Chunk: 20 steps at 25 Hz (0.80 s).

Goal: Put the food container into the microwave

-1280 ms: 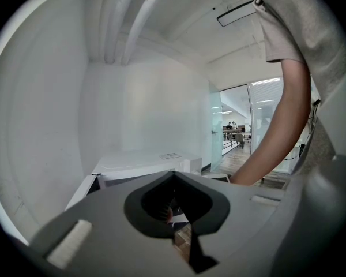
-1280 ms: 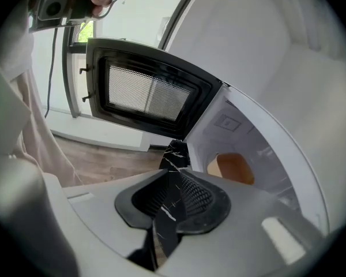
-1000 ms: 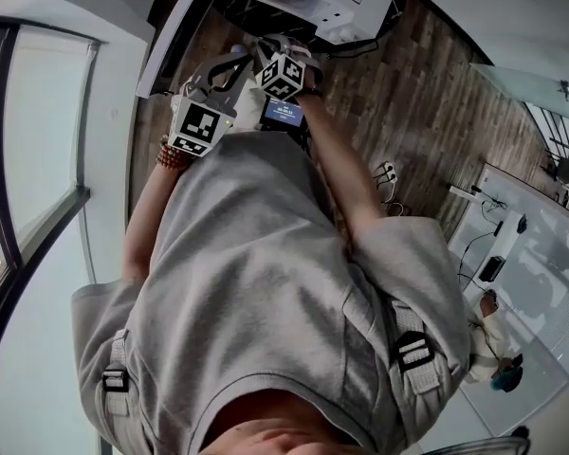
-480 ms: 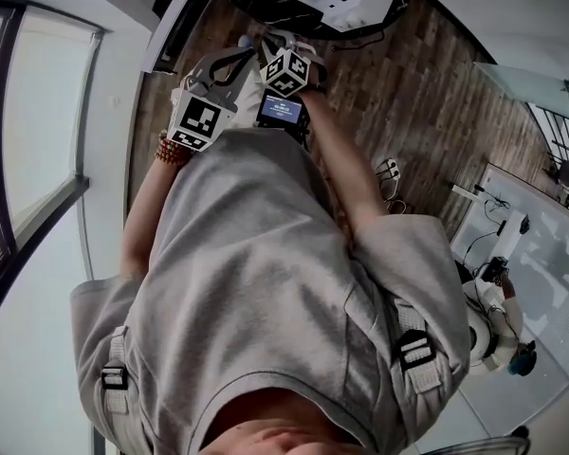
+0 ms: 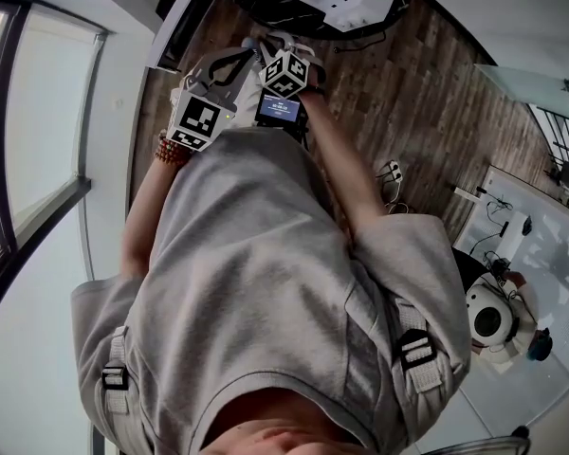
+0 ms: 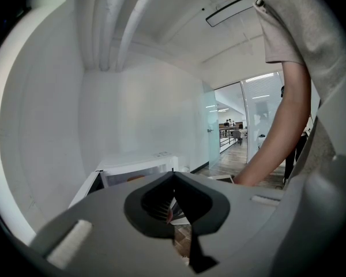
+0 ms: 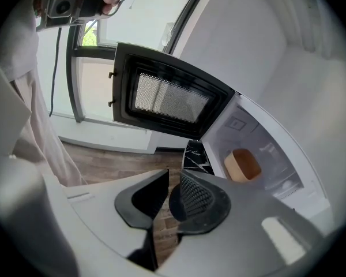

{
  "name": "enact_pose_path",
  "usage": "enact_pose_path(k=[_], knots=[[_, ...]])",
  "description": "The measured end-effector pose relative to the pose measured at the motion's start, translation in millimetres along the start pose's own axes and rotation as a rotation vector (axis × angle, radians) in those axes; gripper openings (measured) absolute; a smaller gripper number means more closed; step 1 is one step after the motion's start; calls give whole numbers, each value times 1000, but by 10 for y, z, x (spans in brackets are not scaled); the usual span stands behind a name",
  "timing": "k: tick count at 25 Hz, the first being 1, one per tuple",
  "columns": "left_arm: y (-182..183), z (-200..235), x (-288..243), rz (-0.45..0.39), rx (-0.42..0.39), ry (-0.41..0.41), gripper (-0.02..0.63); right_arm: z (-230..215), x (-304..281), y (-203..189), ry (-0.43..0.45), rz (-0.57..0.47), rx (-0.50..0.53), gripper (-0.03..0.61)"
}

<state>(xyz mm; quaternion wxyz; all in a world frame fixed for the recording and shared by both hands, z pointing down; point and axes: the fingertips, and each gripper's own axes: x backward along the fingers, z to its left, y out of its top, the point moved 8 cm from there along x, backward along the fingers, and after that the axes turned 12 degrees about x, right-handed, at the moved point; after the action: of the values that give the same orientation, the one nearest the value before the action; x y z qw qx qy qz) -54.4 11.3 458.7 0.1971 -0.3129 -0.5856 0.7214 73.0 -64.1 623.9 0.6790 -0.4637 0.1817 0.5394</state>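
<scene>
Jaws of right gripper (image 7: 168, 198) (empty) sit apart from food container (image 7: 243, 164) inside microwave (image 7: 265, 137).

A wood-plank floor (image 5: 417, 83) meets a tall window (image 5: 38, 121).

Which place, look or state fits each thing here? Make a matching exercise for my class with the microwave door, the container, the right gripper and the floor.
Things:
1. door
2. container
3. right gripper
4. floor

Place, look or state:
A. wooden planks
B. swung open
C. inside the microwave
D. shut, with nothing between the jaws

Pairs: 1-B, 2-C, 3-D, 4-A
</scene>
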Motion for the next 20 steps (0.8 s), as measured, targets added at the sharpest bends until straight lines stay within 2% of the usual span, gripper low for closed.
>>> enact_pose_path(k=[20], knots=[[-18, -59, 14, -2, -6, 1, -2, -115, 201, 86, -59, -59, -32, 74]])
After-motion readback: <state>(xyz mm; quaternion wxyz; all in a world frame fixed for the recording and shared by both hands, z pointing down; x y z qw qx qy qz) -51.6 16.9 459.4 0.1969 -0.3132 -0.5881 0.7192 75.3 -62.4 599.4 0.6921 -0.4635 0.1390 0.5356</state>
